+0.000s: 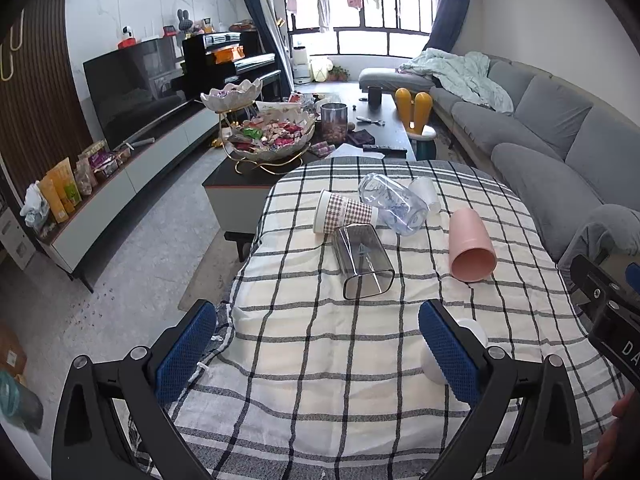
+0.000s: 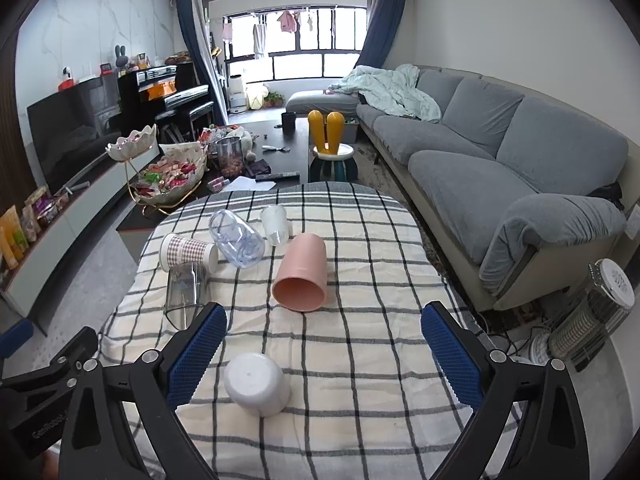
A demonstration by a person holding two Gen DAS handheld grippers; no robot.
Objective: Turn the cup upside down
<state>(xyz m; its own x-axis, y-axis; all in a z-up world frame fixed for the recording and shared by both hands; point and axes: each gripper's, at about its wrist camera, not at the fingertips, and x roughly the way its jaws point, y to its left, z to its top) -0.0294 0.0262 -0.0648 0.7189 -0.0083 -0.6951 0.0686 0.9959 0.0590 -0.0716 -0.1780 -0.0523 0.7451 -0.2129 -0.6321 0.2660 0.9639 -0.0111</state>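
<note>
Pink cup (image 2: pixel 301 276) is lying on its side mid-counter (image 2: pixel 360 380), mouth pointing back at the right tool (image 2: pixel 323 354), dead ahead. Both tools are wide open and empty; the left tool (image 1: pixel 318 354) sits further off, so I'd guess right goes.

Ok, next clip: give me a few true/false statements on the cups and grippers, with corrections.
1. The pink cup lies on its side. True.
2. The white cup stands mouth up. False: its closed base faces up, so it is already upside down.
3. The right gripper is shut on the pink cup. False: it is open and holds nothing.
4. The left gripper is open. True.
5. The checkered cup stands upright. False: it lies on its side on the plaid cloth.
</note>
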